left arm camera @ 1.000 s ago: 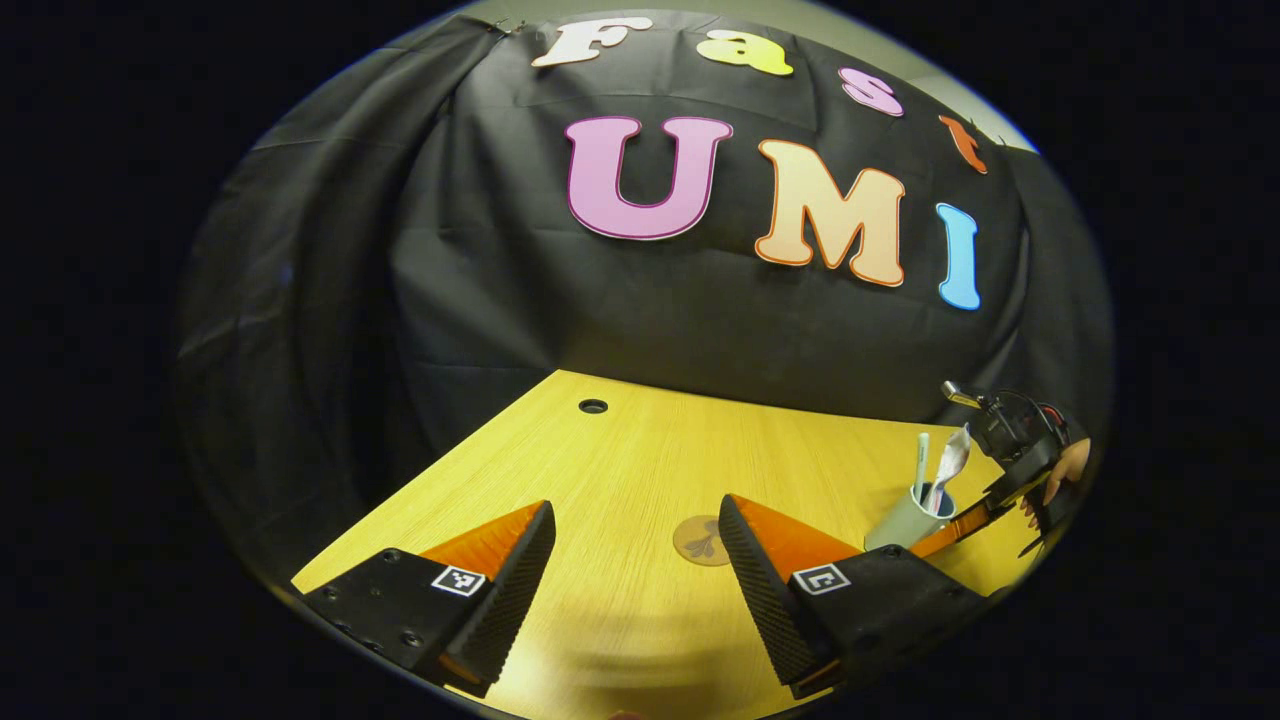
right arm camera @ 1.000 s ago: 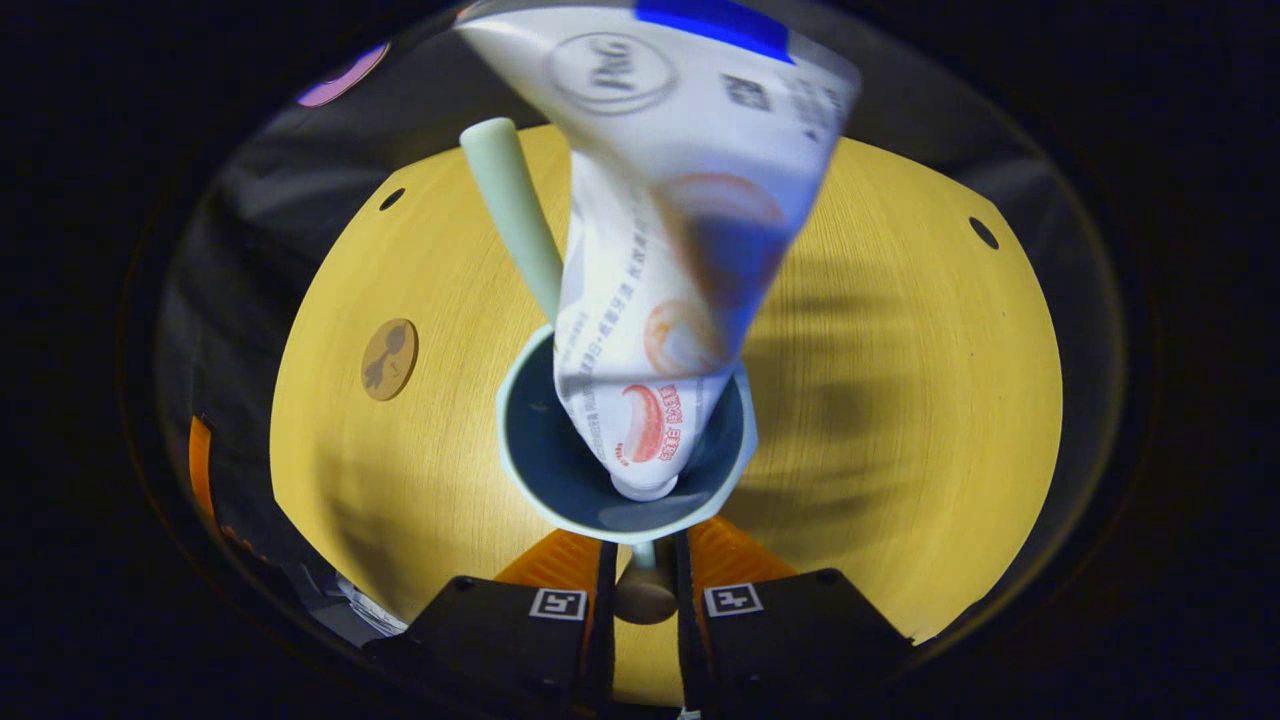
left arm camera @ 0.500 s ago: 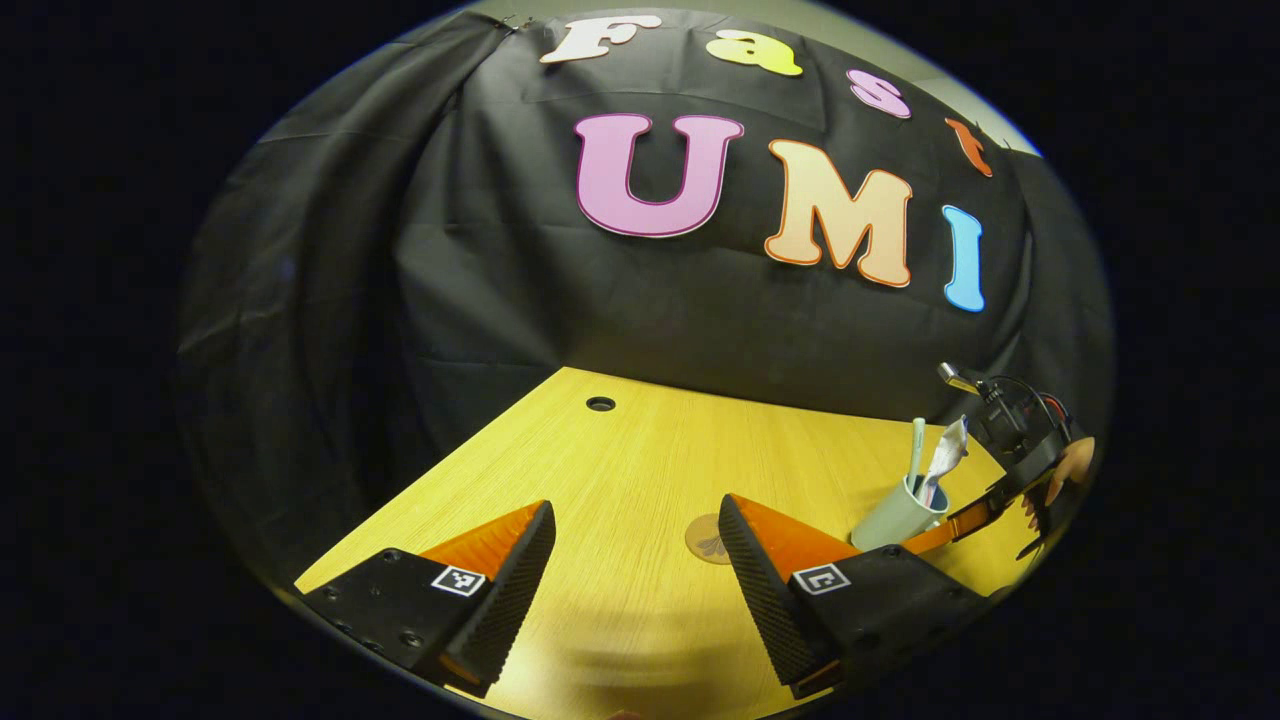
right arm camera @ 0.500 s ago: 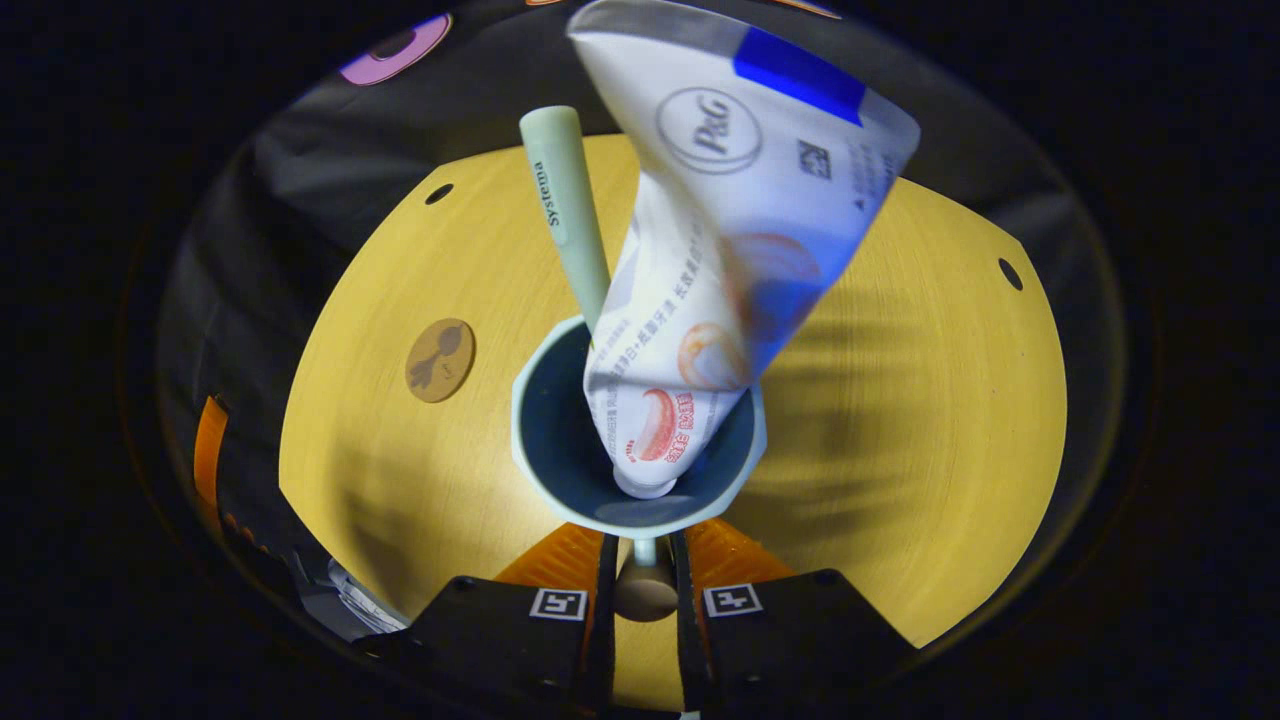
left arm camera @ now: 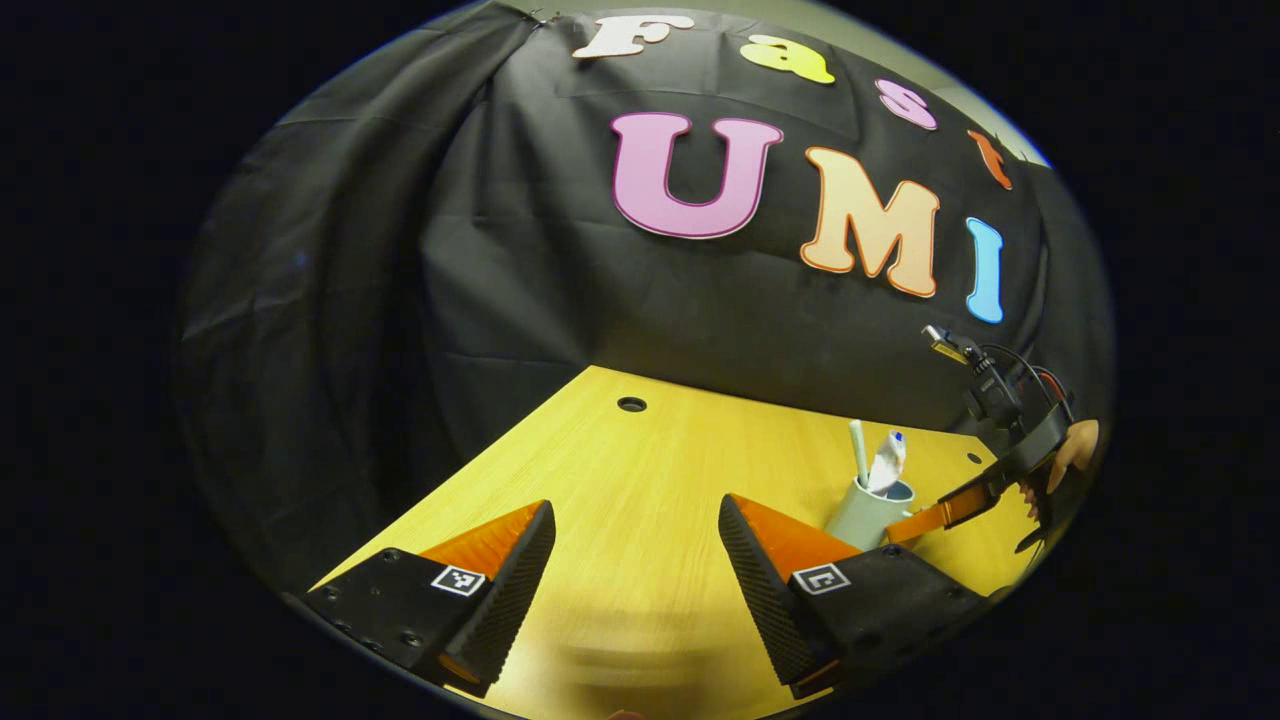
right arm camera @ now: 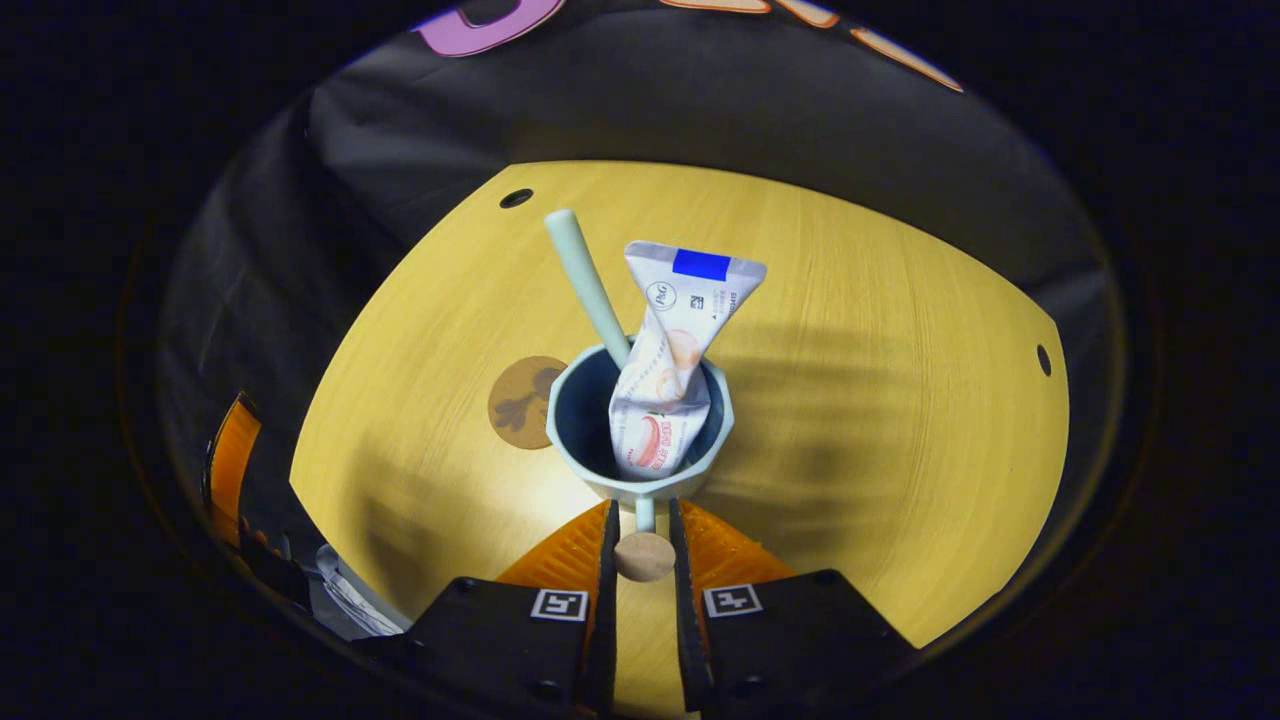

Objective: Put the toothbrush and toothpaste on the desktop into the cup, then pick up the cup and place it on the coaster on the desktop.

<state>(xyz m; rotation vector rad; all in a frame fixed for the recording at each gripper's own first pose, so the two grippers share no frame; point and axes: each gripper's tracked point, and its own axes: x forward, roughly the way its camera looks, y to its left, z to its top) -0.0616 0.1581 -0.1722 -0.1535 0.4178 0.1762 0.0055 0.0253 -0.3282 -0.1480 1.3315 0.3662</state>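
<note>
Carried toward the coaster (right arm camera: 524,402), the cup (right arm camera: 640,440) hangs clamped by its handle in the right tool (right arm camera: 641,545); left tool (left arm camera: 635,570) gapes apart.

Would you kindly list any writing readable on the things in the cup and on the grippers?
Toothpaste tube: a round logo and red print, too small to read.
Toothbrush: no readable print.
Cup: no print.
Right gripper: square pattern tags, no words.
Left gripper: the same.

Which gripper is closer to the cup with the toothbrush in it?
Right. The right gripper is clamped on the handle of the cup. The left gripper is open over the table, with the cup off to its right.
</note>
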